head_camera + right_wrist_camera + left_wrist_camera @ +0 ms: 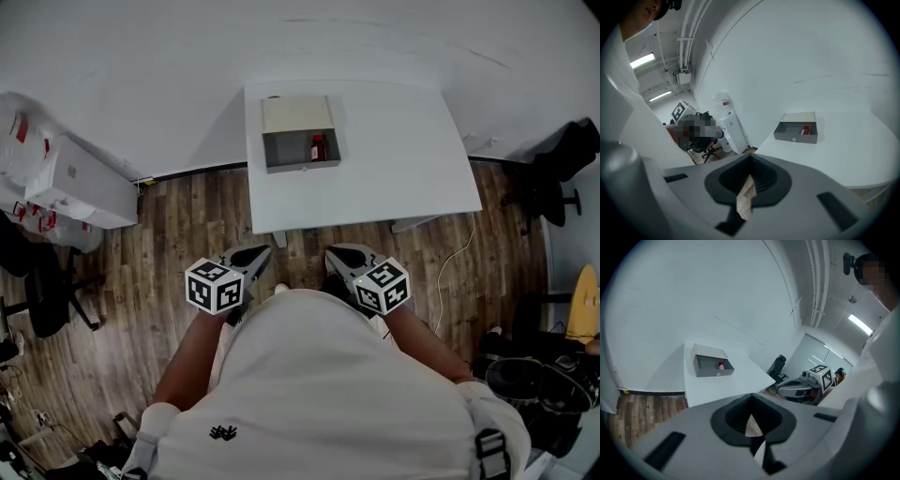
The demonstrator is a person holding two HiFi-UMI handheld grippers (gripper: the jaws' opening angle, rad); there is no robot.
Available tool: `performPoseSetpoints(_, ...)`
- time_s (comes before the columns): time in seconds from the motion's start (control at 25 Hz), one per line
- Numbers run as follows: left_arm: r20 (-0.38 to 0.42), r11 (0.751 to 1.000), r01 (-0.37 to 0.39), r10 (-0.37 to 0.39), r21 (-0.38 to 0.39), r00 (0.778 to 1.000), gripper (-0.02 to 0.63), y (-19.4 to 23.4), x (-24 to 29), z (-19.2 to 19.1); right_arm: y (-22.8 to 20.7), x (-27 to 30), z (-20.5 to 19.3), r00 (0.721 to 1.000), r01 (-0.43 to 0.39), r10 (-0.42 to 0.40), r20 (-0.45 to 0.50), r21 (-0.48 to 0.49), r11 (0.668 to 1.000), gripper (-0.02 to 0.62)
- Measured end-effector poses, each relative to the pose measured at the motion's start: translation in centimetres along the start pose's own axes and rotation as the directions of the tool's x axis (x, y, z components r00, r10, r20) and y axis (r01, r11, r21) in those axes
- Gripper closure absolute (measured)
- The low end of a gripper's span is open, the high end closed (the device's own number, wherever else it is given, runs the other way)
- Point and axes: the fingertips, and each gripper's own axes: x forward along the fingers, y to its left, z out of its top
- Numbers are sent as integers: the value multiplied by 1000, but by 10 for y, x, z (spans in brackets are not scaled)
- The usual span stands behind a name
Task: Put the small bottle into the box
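A grey open box (281,152) with a beige lid stands at the far left of the white table (394,159). A small red bottle (318,147) with a white cap stands upright inside it, at the right end. Both gripper views show the box (705,370) (790,135) and the bottle (721,365) (805,130) far ahead. My left gripper (260,253) and right gripper (339,253) are held close to my body, well short of the table's near edge. The left gripper (751,395) and the right gripper (750,158) are both shut, with nothing between the jaws.
Wood floor lies between me and the table. A white cabinet (84,183) with bags and a black chair (47,291) stand at the left. Another black chair (562,169) and a white cable (455,262) are at the right.
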Motion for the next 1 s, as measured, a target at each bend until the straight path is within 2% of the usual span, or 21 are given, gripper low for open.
performPoseSetpoints(0.32, -3, 1000, 2, -2, -3, 1000, 600, -2, -1, -3, 2, -2, -1, 1000, 16, -17, -4, -15, 1000, 591)
performPoseSetpoints(1.0, -21, 999, 0, -1, -42, 1000, 600, 2, 12, -6, -1, 2, 1, 1000, -18, 18, -23, -14, 1000, 591)
